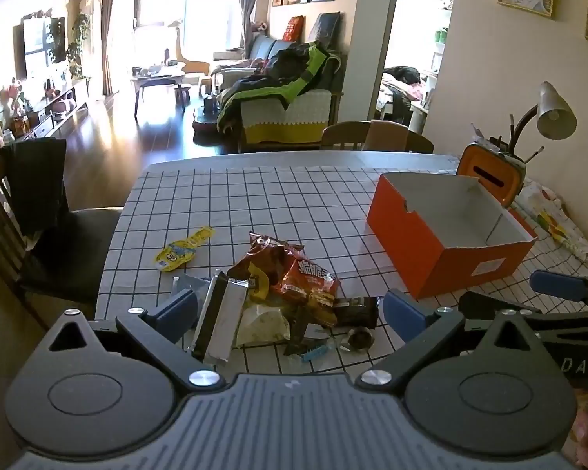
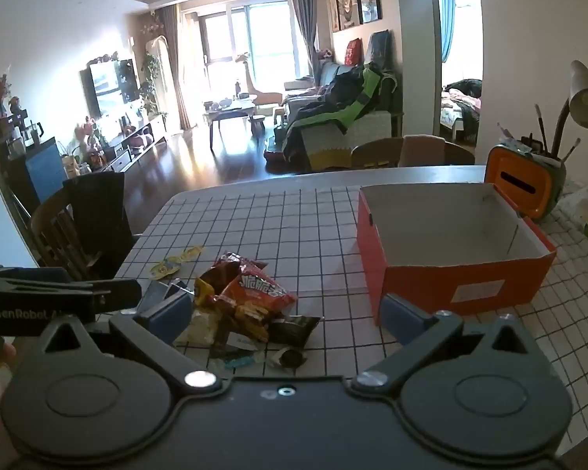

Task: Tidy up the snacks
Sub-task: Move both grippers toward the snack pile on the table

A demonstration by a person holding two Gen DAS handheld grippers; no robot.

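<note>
Roughly eight or nine snacks lie in one heap at the near middle of the bench, though the overlap makes an exact count doubtful. A red chip bag tops the heap, a silver wrapped bar lies on its left side and a black packet on its right. One yellow packet lies apart, farther left. One orange box, open and showing a bare white inside, stands to the right of the heap. One orange holder with brushes and one desk lamp stand at the far right. Two grippers hover side by side, tilted down over the near edge. Left gripper is released, jaws wide, grasping nothing. Right gripper is likewise released and empty.
</note>
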